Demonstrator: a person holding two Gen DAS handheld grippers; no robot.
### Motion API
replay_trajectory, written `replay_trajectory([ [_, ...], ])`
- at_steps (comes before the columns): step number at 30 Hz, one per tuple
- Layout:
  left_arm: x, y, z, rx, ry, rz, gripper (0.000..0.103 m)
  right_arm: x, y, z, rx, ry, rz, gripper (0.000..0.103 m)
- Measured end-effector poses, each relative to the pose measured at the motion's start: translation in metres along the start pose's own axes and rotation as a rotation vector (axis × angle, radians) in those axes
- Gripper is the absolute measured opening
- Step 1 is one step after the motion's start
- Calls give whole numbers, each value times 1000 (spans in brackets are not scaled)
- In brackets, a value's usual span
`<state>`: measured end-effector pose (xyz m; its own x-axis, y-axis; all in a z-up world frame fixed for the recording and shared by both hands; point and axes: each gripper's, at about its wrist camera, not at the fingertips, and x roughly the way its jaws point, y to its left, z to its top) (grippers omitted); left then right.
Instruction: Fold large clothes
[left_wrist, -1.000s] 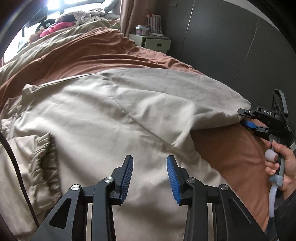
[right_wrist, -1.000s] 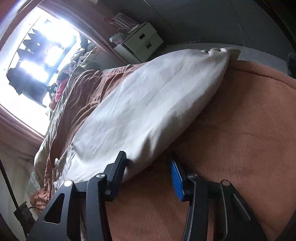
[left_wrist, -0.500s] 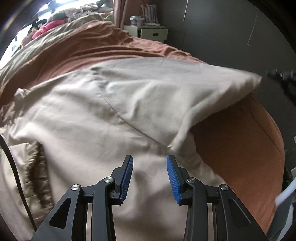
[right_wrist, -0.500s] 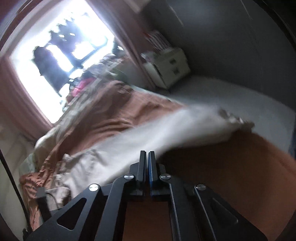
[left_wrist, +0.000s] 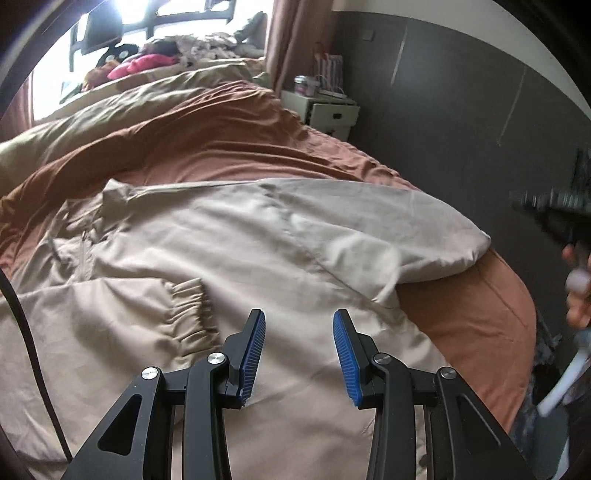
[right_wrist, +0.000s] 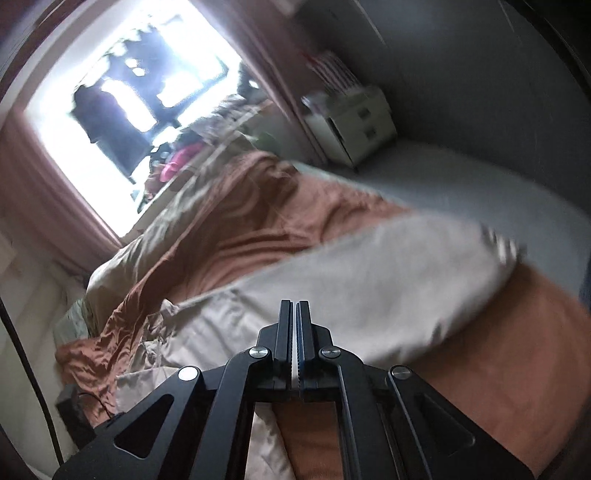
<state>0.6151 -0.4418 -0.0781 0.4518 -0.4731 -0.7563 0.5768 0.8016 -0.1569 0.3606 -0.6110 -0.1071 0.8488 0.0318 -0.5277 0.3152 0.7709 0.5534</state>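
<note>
The two blue-ribbed fingers of the left gripper stand well apart with nothing between them, poised over the lower body of the large beige cloth jacket. The fingers of the right gripper are pressed together, pads meeting with nothing pinched between them; in the left wrist view this gripper shows only as a dark blur at the right edge, held in a hand apart from the jacket.

The jacket lies spread flat on the rust-brown bedspread. Its near sleeve is folded across the body, the gathered elastic cuff resting just left of the left gripper. The far sleeve stretches out to the right toward the edge of the bed, its end lying on the bedspread. A collar and zipper sit at the left of the garment.

Beyond the jacket, a crumpled olive-beige duvet lies at the head of the bed, with a pink item near the bright window. A small white bedside cabinet stands against the dark grey wall. The right wrist view is motion-blurred.
</note>
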Motion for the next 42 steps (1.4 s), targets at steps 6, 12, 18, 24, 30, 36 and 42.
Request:
replay_trajectory([
  [6, 20, 3, -5, -32, 23, -13, 41, 13, -45, -18, 74, 39, -56, 46],
  [12, 58, -16, -12, -9, 59, -40, 40, 42, -61, -12, 156, 58, -25, 103],
  [18, 97, -35, -12, -6, 88, -69, 40, 57, -86, -13, 243, 44, 27, 89],
  [24, 135, -59, -4, 53, 129, -66, 40, 86, -114, -18, 317, 83, 7, 37],
  [30, 141, -65, -5, 74, 119, -33, 40, 93, -122, -8, 417, 60, 28, 37],
  [36, 131, -59, -5, 45, 128, -70, 40, 74, -97, 3, 318, -20, 45, 2],
  [42, 96, -46, -2, 26, 88, -78, 40, 24, -33, 16, 169, -99, 97, 1],
])
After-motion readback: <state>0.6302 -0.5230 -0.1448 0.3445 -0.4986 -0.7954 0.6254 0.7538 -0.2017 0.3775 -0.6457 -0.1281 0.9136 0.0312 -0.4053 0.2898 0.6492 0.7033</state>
